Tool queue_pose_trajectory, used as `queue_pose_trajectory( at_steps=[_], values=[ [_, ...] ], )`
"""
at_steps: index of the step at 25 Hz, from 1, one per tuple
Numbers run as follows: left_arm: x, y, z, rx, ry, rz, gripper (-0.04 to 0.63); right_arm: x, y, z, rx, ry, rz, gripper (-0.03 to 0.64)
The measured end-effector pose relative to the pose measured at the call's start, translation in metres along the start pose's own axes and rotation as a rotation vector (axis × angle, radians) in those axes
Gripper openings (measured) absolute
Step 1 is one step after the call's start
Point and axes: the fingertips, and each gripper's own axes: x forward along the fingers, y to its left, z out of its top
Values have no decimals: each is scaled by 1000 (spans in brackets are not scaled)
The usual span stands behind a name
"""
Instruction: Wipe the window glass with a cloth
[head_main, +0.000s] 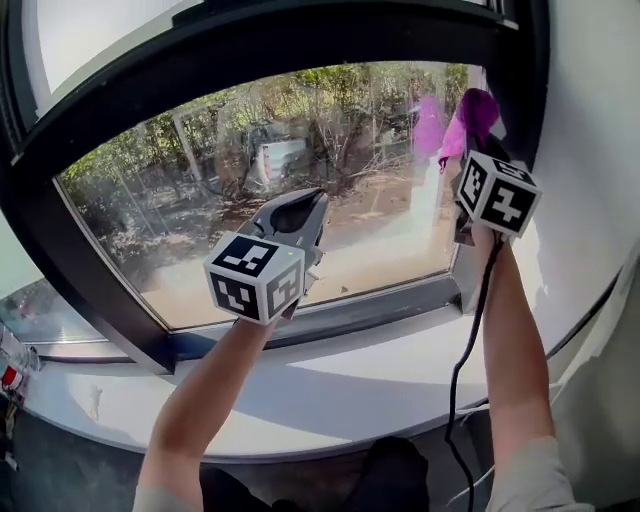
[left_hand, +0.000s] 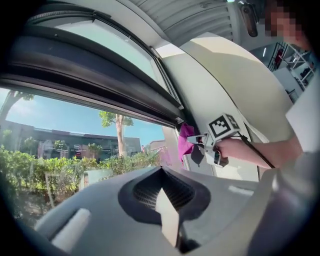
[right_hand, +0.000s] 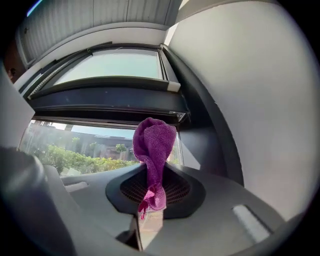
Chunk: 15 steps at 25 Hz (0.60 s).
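Observation:
A purple cloth (head_main: 474, 115) is bunched in my right gripper (head_main: 478, 150), which is shut on it and holds it up at the top right corner of the window glass (head_main: 250, 190). Its pink reflection (head_main: 428, 125) shows in the pane just left of it. In the right gripper view the cloth (right_hand: 153, 150) stands up from the jaws toward the black frame (right_hand: 110, 107). My left gripper (head_main: 292, 222) hovers lower, in front of the middle of the pane, shut with nothing in it. From the left gripper view the cloth (left_hand: 185, 141) and the right gripper (left_hand: 199, 143) sit at the frame corner.
A black window frame (head_main: 90, 270) surrounds the pane, with a white sill (head_main: 330, 385) below. A white wall (head_main: 590, 150) rises at the right. A black cable (head_main: 468, 350) hangs from the right gripper. Small objects (head_main: 10, 365) sit at the sill's far left.

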Motion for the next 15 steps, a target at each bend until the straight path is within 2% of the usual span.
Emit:
queue_pose_trajectory(
  at_steps=[5,9,11,15],
  values=[
    [5,-4,9,22,2,-32,2,31,-34,20,-40,34,-161,83],
    [-6,0,15,42,-15,-40,2,49,-40,29,-69,42,-239,81],
    [-15,8,12,48,-16,-29,2,54,-42,35,-67,41,-243,79],
    [-36,37,5,50,-15,21,1,50,-37,40,-95,48,-181,69]
  ],
)
